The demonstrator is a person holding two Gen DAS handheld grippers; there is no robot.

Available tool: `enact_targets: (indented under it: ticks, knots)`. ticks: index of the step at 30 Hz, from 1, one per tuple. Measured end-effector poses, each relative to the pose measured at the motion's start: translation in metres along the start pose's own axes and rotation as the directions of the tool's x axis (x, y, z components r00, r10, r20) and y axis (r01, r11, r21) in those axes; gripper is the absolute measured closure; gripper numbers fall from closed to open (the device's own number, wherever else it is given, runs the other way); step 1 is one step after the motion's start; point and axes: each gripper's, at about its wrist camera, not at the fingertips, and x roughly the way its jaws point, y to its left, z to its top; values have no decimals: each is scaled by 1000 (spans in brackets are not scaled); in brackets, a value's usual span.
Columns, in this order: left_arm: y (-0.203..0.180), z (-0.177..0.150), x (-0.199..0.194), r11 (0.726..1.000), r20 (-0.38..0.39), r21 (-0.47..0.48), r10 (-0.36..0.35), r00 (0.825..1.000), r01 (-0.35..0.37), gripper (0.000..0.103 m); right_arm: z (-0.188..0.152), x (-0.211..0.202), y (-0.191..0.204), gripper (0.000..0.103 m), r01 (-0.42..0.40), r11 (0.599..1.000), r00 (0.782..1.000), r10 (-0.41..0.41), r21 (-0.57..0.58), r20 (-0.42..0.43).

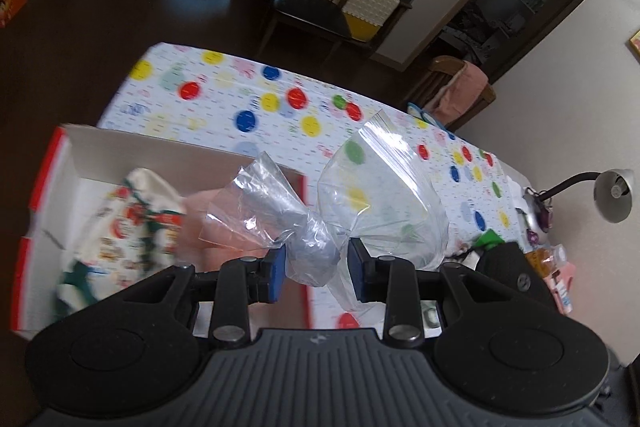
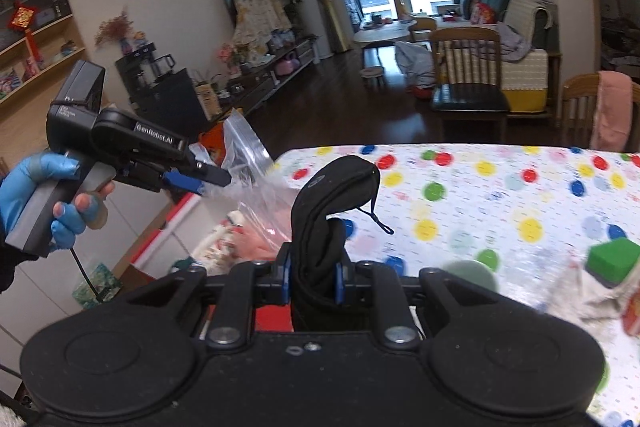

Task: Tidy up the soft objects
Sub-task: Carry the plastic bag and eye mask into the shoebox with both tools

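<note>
My left gripper (image 1: 316,259) is shut on the bunched middle of a clear plastic bag (image 1: 384,187), which fans out to both sides above the blue pads. It hangs over a red-and-white box (image 1: 140,143) that holds a patterned cloth (image 1: 132,219) and something pink (image 1: 224,211). In the right wrist view a blue-gloved hand (image 2: 28,195) carries the left gripper (image 2: 216,183) with the bag (image 2: 244,143) at the left. My right gripper (image 2: 314,277) is shut on a black fabric pouch (image 2: 336,183) with a thin cord, standing upright between its pads. The pouch (image 1: 504,267) also shows in the left wrist view.
The table (image 2: 500,195) wears a white cloth with coloured dots. A green sponge (image 2: 612,259) on a rag lies at the right, and a desk lamp (image 1: 612,195) and small items crowd that end. Wooden chairs (image 2: 468,75) stand beyond the table's far edge.
</note>
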Motion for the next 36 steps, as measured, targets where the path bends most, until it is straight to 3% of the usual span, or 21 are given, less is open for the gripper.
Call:
enact_targets:
  ticks: [10, 18, 28, 36]
  knots:
    - [66, 4, -48, 995, 18, 36, 93, 995, -94, 71, 29, 55, 55, 85, -70, 997, 998, 70, -29, -10]
    - [111, 7, -64, 985, 16, 45, 164, 986, -164, 71, 42, 109, 88, 85, -95, 995, 995, 94, -38, -25]
    - [131, 5, -38, 949, -43, 180, 270, 962, -258, 71, 34, 174, 107, 85, -87, 996, 993, 87, 5, -78]
    - [124, -3, 5, 921, -135, 312, 286, 949, -233, 71, 7, 193, 107, 85, -64, 997, 985, 69, 35, -157]
